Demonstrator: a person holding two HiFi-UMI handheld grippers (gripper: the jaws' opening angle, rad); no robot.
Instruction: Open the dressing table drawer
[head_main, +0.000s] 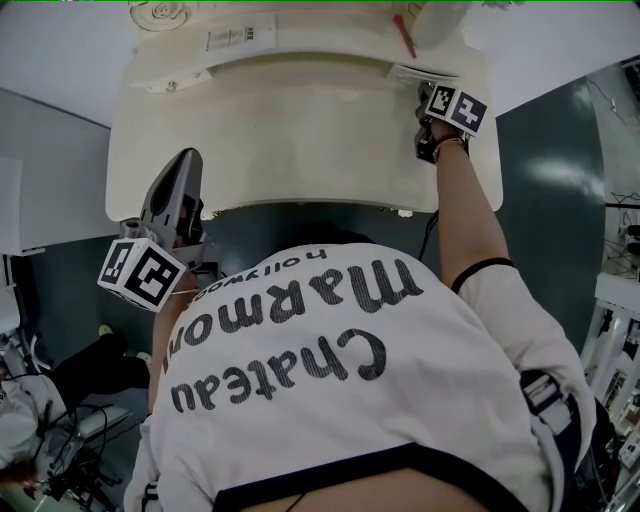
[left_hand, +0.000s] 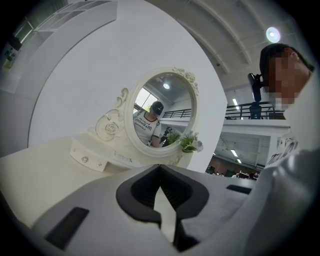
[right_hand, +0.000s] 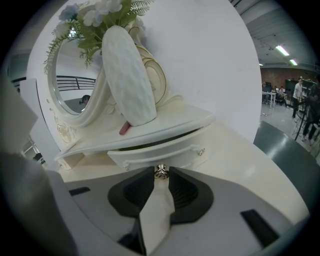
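The cream dressing table (head_main: 300, 130) fills the top of the head view. Its small right drawer (right_hand: 160, 150) sits slightly out from under the shelf, with a dark gap above its front. My right gripper (right_hand: 160, 172) is shut on the drawer's little metal knob (right_hand: 160, 171), which sits between the jaw tips. Seen from the head, that gripper (head_main: 425, 95) reaches to the table's back right corner, its jaws mostly hidden under the marker cube (head_main: 457, 108). My left gripper (head_main: 188, 160) hovers at the table's front left edge, shut and holding nothing, pointing toward the mirror (left_hand: 162, 115).
A matching left drawer (left_hand: 87, 159) sits under the oval mirror. Green flowers (left_hand: 187, 142) stand beside the mirror. A white oval paddle (right_hand: 127, 80) and a red stick (right_hand: 125, 128) lean on the shelf above the right drawer. My shirt (head_main: 330, 380) fills the lower head view.
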